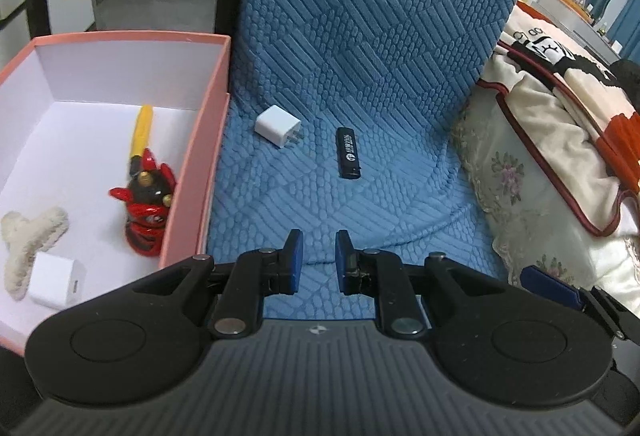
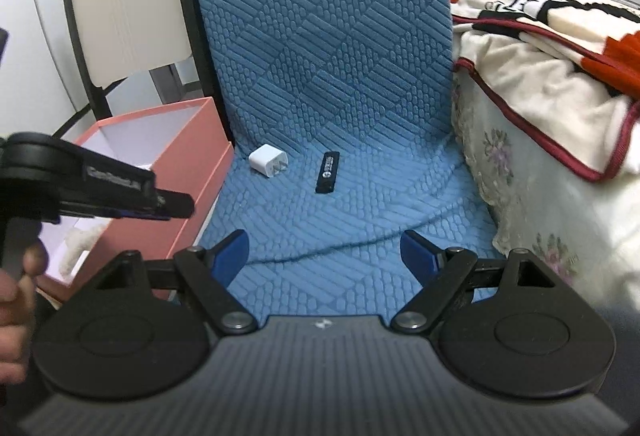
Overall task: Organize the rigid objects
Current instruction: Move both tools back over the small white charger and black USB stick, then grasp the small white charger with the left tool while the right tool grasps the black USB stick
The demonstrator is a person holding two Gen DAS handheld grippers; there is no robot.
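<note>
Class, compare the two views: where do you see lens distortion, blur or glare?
Left wrist view: fisheye bends the pink box rim and darkens the corners; the red figurine shows small glossy highlights; the black lighter is sharp. Right wrist view: the same curving, the blanket at right looks soft, and the left hand-held gripper intrudes dark and slightly blurred.

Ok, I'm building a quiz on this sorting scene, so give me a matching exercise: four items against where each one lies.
Items:
1. lighter
2. red figurine
3. pronged charger
4. fluffy clip

Places:
A. in the box, by its right wall
B. on the blue cushion, nearest the box
C. in the box, touching a white cube
D. on the cushion, right of the charger

Pairs: 1-D, 2-A, 3-B, 4-C
</note>
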